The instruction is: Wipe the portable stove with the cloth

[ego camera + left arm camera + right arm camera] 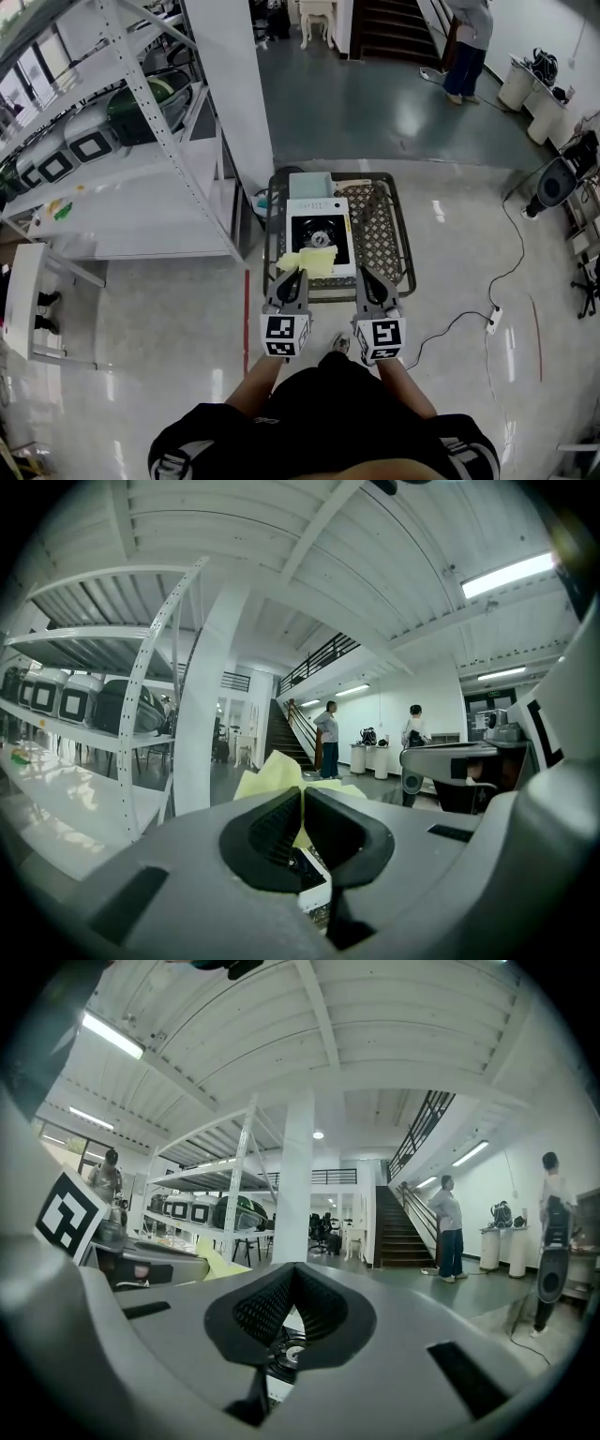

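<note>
Wide glossy floor (141, 309) all round, and on it one tall white shelving unit (141, 178) at the left, one white pillar (234, 84) beside it, one staircase (389, 28) at the far end. One bystander (469, 47) stands by the stairs in the head view; the left gripper view picks up two people far off. Right in front of the person there's one low metal table (380, 244) with a mesh top. On its left half sits the one portable stove (319, 230), white, flat and upright. It's a little longer than wide, with the long axis running straight away from the person. A strip of dark marks lies at its far end and the round burner at the middle.

Two grippers come in side by side, both pointing away over the table's near edge. The left gripper (298, 272) has its jaws pinched tight on the one yellow cloth (309, 262), and the left gripper view shows the cloth (277, 772) fanning up past the pads. The cloth lies over the stove's near left corner. The right gripper (364, 272) has its jaws pressed together on nothing, its tips just by the stove's near right corner
</note>
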Available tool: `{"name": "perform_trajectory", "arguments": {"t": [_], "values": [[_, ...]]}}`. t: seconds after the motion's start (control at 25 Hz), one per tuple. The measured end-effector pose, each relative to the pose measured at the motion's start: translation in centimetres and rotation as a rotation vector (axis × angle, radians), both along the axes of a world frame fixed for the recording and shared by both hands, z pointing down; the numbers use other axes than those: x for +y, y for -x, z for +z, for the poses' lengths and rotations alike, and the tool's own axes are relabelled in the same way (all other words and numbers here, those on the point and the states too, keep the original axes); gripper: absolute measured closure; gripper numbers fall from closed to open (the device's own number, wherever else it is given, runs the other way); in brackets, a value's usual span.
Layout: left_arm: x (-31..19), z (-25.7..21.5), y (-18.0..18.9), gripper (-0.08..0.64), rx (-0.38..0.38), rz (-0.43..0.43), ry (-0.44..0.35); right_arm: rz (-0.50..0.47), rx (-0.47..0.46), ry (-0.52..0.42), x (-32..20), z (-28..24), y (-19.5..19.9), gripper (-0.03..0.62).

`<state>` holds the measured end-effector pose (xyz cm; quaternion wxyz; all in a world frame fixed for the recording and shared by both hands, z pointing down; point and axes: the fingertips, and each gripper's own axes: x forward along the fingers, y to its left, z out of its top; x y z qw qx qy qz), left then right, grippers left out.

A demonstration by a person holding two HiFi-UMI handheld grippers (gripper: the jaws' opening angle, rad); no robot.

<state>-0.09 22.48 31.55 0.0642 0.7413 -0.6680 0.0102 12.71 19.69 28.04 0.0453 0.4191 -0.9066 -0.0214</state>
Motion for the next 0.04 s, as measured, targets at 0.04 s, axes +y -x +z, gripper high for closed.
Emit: {"name": "perform_trajectory", "arguments": {"t": [0.04], "values": [[-0.07, 0.06, 0.13, 0.534, 0.0, 0.001, 0.001, 0.0, 0.002, 0.002, -0.03, 0.12, 0.13, 0.588]]}}
